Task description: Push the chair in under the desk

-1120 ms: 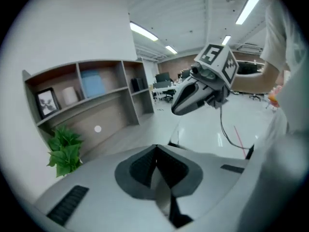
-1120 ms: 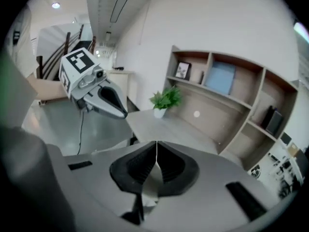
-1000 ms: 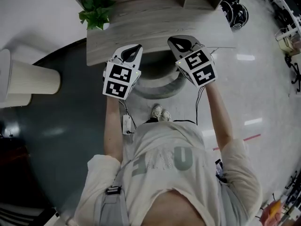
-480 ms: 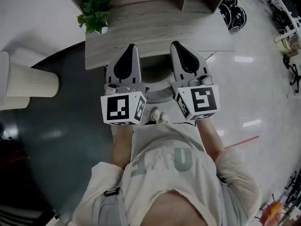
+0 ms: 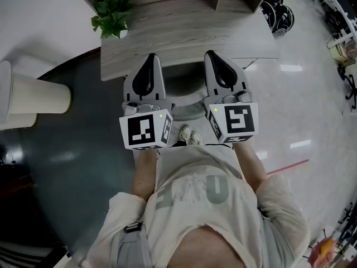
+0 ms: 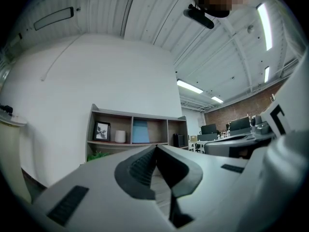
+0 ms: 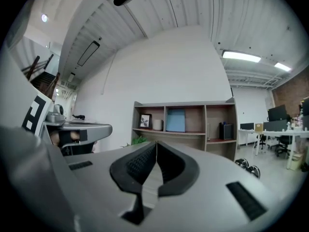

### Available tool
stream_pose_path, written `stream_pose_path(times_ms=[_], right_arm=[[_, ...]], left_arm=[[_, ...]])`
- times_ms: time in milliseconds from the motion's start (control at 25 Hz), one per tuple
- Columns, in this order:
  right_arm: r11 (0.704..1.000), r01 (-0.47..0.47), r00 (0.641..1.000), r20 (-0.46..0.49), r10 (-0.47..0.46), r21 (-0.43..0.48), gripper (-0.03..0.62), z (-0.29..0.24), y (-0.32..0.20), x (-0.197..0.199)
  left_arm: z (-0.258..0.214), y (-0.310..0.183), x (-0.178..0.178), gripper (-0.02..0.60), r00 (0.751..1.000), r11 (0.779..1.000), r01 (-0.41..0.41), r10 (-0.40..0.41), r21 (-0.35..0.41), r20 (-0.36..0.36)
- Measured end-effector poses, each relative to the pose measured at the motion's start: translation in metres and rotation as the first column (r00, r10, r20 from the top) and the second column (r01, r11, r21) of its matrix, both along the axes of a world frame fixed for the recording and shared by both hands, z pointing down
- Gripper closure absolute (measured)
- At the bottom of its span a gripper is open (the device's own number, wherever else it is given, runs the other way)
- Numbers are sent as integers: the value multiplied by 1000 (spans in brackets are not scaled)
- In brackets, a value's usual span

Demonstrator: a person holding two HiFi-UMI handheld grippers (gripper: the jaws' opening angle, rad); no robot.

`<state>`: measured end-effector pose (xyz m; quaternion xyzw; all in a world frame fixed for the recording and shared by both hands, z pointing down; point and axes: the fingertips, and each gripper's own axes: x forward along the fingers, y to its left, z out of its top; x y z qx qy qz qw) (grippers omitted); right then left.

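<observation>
The grey chair (image 5: 187, 111) stands tucked at the wooden desk (image 5: 189, 32), with its curved back showing between my two grippers. My left gripper (image 5: 152, 57) is held level above the chair's left side, jaws shut with nothing between them. My right gripper (image 5: 211, 53) is held the same way on the right, also shut and empty. Neither touches the chair. In the left gripper view the left gripper (image 6: 155, 146) points at a wall shelf (image 6: 140, 129). In the right gripper view the right gripper (image 7: 156, 142) faces the same shelf (image 7: 186, 124). The chair is hidden in both gripper views.
A potted plant (image 5: 111, 13) sits on the desk's left corner. A white cylindrical stand (image 5: 33, 99) is at the far left. Black round objects (image 5: 279, 13) lie on the floor right of the desk. The person's feet (image 5: 189, 134) are just behind the chair.
Both grippers have lifted off the chair back and tipped up to level, drawing back toward the body. Over the last half second they have hardly moved.
</observation>
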<state>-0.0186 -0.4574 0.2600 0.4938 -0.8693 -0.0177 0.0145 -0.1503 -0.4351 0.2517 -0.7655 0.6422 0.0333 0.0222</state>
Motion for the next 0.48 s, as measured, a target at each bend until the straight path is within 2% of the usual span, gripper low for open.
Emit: stream_pose_path(times_ms=[200, 480], right_arm=[[1000, 11, 1000, 8, -11, -18, 574, 4, 2, 0], [999, 34, 999, -6, -34, 5, 574, -2, 7, 2]], left_arm=[[5, -1, 2, 568, 1000, 1000, -3, 3, -14, 8], [1, 2, 9, 568, 1000, 1000, -9, 9, -5, 2]])
